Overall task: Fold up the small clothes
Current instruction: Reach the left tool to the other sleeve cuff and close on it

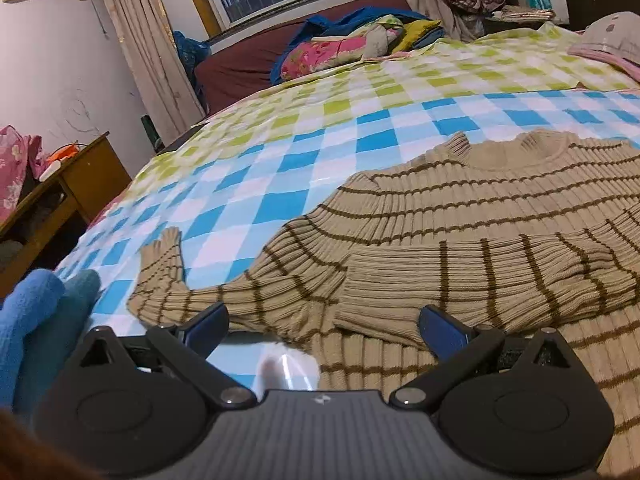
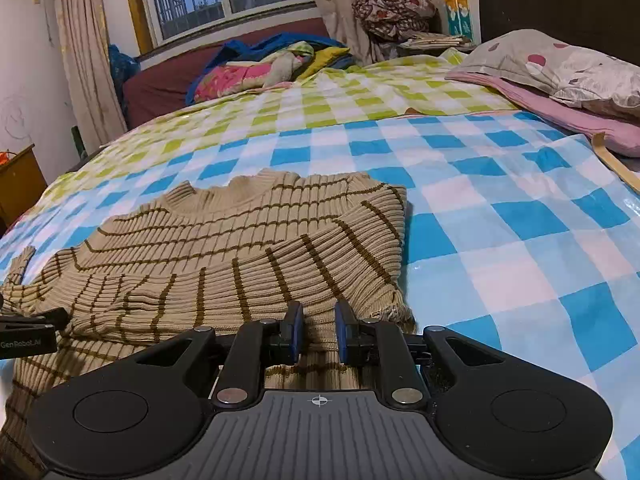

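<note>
Sweater: a tan ribbed knit with thin brown stripes, lying flat on the bed, collar toward the far edge. The bed carries a checked cover, blue and white near, green and white farther back.

Sleeves: one sleeve is folded across the body, cuff toward the person's left. The other sleeve extends off the body's left side onto the cover, its cuff turned up toward the far edge.

Left hand-held gripper: released, jaws spread wide. It is held low at the near edge of the sweater, pointing along the bed. The extended sleeve and the folded cuff lie between and ahead of the fingers; no contact with the pads can be confirmed. A blue-gloved hand shows at the lower left of the left wrist view.

Right hand-held gripper: jaws drawn close together with a narrow gap, sweater fabric lying in that gap at the body's right side. Whether the pads clamp the knit cannot be told. The gripper is level and low over the bed.

Pillow: at the far right corner of the bed, well apart from the sweater.
</note>
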`<act>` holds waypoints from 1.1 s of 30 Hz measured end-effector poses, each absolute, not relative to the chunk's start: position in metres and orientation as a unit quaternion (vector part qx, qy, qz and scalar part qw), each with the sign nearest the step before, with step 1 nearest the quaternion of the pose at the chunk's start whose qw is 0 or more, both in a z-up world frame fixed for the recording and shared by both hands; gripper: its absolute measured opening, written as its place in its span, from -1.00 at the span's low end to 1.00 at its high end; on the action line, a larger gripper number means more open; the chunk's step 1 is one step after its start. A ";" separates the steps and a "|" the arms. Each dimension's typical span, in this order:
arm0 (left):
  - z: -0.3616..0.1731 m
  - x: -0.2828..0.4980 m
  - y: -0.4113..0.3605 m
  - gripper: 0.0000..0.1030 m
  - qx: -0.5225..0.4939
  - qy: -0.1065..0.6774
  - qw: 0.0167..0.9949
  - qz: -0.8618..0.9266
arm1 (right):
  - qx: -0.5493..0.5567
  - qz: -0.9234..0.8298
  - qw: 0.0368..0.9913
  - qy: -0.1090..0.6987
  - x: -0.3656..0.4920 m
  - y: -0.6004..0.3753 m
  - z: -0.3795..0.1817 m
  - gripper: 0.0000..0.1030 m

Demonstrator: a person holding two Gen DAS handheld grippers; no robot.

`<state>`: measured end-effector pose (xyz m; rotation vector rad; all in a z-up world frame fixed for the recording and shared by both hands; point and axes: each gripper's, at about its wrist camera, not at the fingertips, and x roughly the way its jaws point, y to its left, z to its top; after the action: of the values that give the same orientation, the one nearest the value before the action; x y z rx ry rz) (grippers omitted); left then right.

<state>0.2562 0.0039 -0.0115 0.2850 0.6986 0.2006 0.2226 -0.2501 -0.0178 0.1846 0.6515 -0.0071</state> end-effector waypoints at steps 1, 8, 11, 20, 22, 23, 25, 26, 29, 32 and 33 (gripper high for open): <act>-0.011 0.255 0.004 1.00 0.143 0.341 0.924 0.100 | 0.090 -0.003 0.943 0.319 0.222 -0.250 -0.017 -0.67; -0.014 0.249 0.011 1.00 0.169 0.357 0.912 0.106 | 0.075 -0.002 0.944 0.320 0.220 -0.246 -0.015 -0.66; -0.010 0.244 0.022 1.00 0.156 0.359 0.914 0.110 | 0.070 -0.001 0.945 0.319 0.218 -0.245 -0.015 -0.64; 0.003 0.230 0.093 1.00 0.133 0.346 0.912 0.174 | 0.041 0.032 0.950 0.307 0.207 -0.216 -0.010 -0.57; 0.005 0.231 0.117 1.00 0.123 0.343 0.910 0.199 | 0.039 0.048 0.950 0.305 0.204 -0.206 -0.009 -0.57; 0.007 0.233 0.131 1.00 0.114 0.343 0.908 0.212 | 0.041 0.057 0.950 0.304 0.202 -0.201 -0.008 -0.57; 0.006 0.238 0.153 0.95 0.094 0.347 0.904 0.231 | 0.045 0.071 0.950 0.300 0.201 -0.191 -0.006 -0.57; 0.007 0.242 0.164 0.93 0.081 0.347 0.904 0.238 | 0.048 0.076 0.950 0.300 0.201 -0.186 -0.005 -0.57; 0.006 0.257 0.185 0.89 0.046 0.349 0.904 0.242 | 0.054 0.100 0.946 0.305 0.203 -0.168 -0.001 -0.57; 0.006 0.270 0.200 0.86 0.010 0.350 0.906 0.238 | 0.048 0.115 0.943 0.309 0.205 -0.150 0.000 -0.57; 0.006 0.275 0.204 0.85 0.002 0.352 0.905 0.237 | 0.046 0.121 0.941 0.311 0.207 -0.144 0.000 -0.57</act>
<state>0.2750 0.2037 0.0057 0.0041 0.7278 0.4897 0.2066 -0.1440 -0.0002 0.0946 0.6348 0.2473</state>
